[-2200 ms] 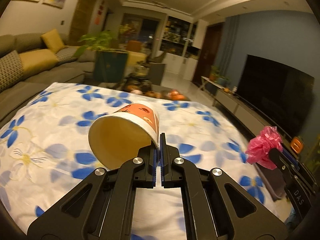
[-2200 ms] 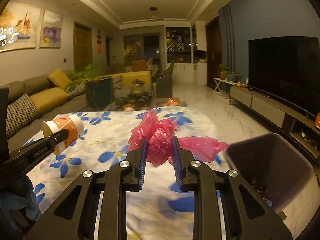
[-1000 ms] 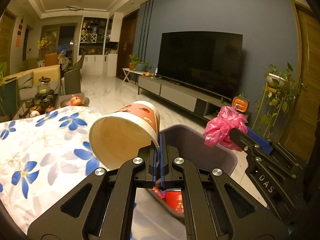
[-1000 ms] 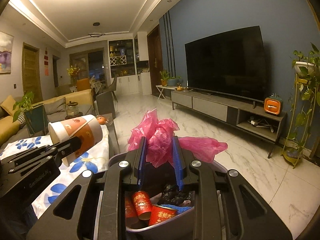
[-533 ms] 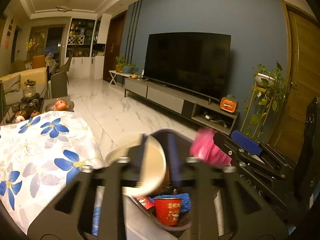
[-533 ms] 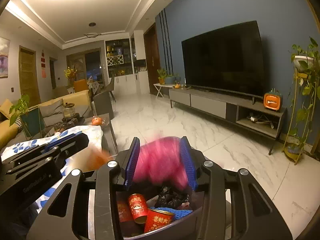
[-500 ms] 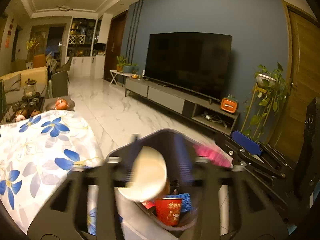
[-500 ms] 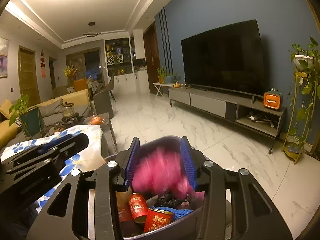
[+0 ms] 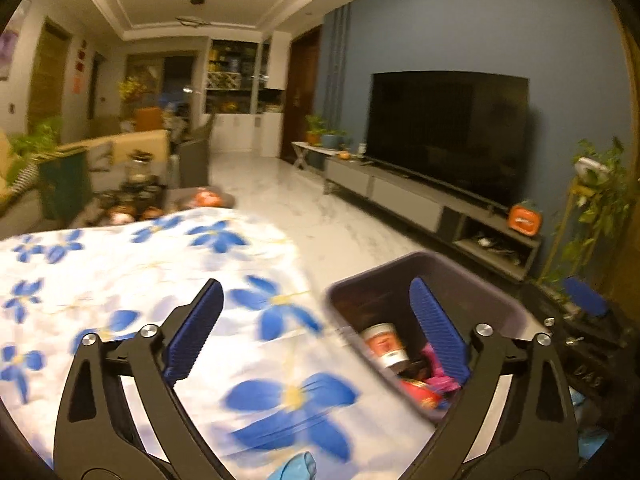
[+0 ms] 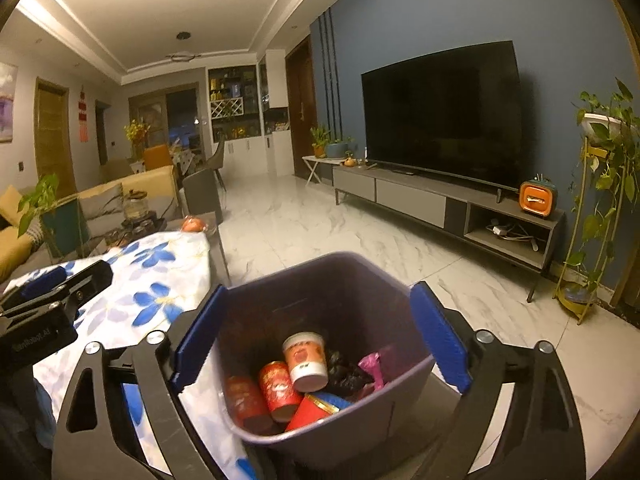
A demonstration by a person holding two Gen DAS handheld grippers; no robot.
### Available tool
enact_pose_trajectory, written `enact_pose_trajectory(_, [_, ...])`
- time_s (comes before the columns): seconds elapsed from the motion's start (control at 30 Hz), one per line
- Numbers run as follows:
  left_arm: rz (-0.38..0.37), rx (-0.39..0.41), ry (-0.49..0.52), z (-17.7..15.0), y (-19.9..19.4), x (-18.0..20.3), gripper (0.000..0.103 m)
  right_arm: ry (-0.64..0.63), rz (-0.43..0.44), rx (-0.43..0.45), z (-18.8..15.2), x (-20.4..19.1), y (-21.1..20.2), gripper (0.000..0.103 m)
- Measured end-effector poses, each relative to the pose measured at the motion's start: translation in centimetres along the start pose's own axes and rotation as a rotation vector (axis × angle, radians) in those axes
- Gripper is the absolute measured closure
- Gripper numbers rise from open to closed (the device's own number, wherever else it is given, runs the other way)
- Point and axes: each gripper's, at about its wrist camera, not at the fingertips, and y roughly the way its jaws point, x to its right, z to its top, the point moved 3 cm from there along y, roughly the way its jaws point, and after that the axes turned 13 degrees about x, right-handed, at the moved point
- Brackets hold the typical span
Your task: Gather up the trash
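A dark purple bin [image 10: 356, 272] stands on the floor beside the table. Inside it lie the orange-and-white paper cup [image 10: 305, 359], the pink plastic bag [image 10: 374, 362], red cans [image 10: 276, 390] and dark scraps. My right gripper [image 10: 320, 338] hangs open right above the bin, nothing between its blue pads. My left gripper [image 9: 316, 332] is open too, held over the table's right edge with the bin [image 9: 432, 264] behind its right finger. There the cup [image 9: 385, 345] and a bit of pink bag [image 9: 438, 376] show inside the bin.
The table wears a white cloth with blue flowers [image 9: 120, 280]. A long TV console [image 10: 448, 204] with a big screen lines the blue wall. A plant stand [image 10: 592, 216] is at the far right. Marble floor [image 10: 320, 232] stretches beyond the bin; sofas and a low table sit left.
Both grippers opened over the bin: the paper cup dropped from the left, the pink bag from the right, and both now lie inside. The left gripper has swung back toward the table.
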Motion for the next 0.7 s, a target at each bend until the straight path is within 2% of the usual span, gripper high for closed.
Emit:
enact_pose_trajectory(0.03, [0.016, -0.003, -0.004, -0.1, -0.6, -0.6, 0.007, -0.004, -0.001, -0.004, 0.0, -0.3, -0.2, 0.006])
enact_pose_trajectory(0.2, [0.073, -0.008, -0.007, -0.1, -3.9, -3.0, 0.006, -0.062, -0.001, 0.008, 0.0, -2.8, -2.3, 0.006])
enact_pose_trajectory(0.37, [0.140, 0.003, 0.016, -0.2, -7.5, -4.8, 0.006, -0.042, 0.031, -0.008, -0.2, -4.5, -4.4, 0.006])
enact_pose_trajectory(0.7, [0.170, 0.010, 0.010, -0.2, -13.5, -7.1, 0.006, 0.002, 0.088, 0.011, 0.1, -7.0, -9.3, 0.006])
